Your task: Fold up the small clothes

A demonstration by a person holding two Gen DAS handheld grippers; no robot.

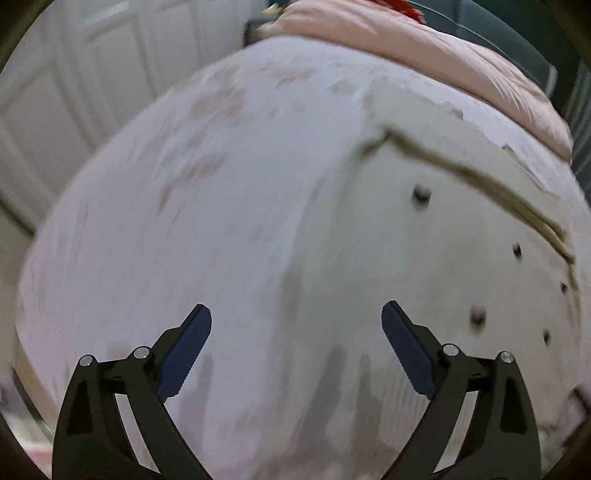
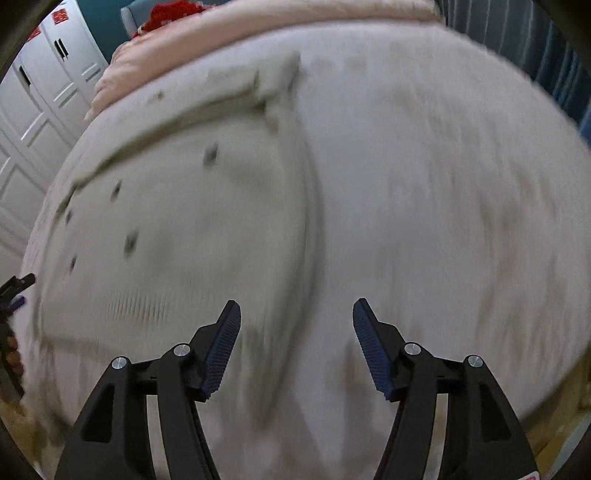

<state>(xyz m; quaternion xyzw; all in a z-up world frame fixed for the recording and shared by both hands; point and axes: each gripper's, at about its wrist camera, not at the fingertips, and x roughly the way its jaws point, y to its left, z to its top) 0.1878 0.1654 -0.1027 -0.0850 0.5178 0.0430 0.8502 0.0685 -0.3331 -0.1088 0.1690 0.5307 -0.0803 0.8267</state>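
Observation:
A small cream garment with dark dots (image 1: 443, 258) lies flat on a pale pink bed (image 1: 221, 184), with a folded edge along its far side. In the left wrist view it fills the right half; my left gripper (image 1: 295, 325) is open and empty above the garment's left edge. In the right wrist view the garment (image 2: 184, 221) lies left of centre; my right gripper (image 2: 295, 325) is open and empty above its right edge. Both views are motion-blurred.
A pink duvet (image 1: 424, 55) is bunched at the head of the bed, with something red (image 2: 166, 14) behind it. White wardrobe doors (image 1: 74, 92) stand on the left. The left gripper (image 2: 14, 291) shows at the left edge of the right wrist view.

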